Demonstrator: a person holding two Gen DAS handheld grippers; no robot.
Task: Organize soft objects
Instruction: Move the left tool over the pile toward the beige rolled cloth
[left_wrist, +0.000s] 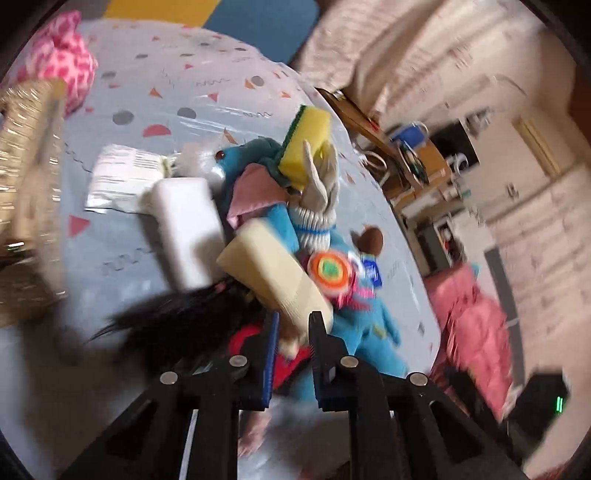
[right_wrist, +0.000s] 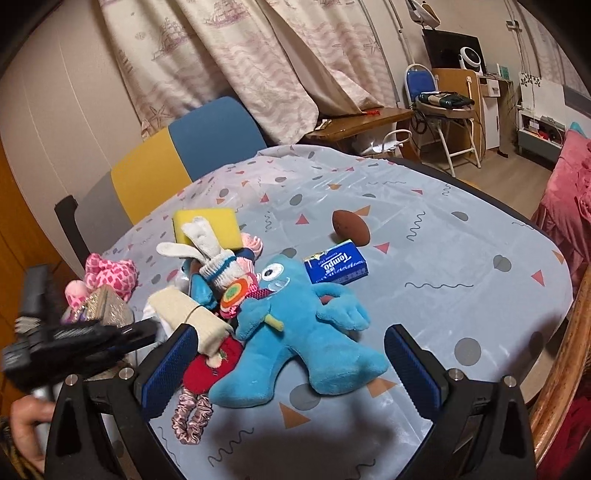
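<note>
A blue tissue pack (right_wrist: 337, 266) lying on the patterned tablecloth (right_wrist: 461, 258), just beside the head of a blue plush figure (right_wrist: 295, 332), carries the brand name "Tempo" in white lettering, seen upside down from the right wrist view; the smaller print beneath it is too fine to read. In the left wrist view the same pack (left_wrist: 372, 272) shows only a blurred white mark, and a white printed sheet (left_wrist: 118, 173) farther across the cloth bears lines of text too smeared to make out.

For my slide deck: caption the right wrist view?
Open right gripper hovers over a blue plush toy amid piled soft objects on a patterned tablecloth.
</note>
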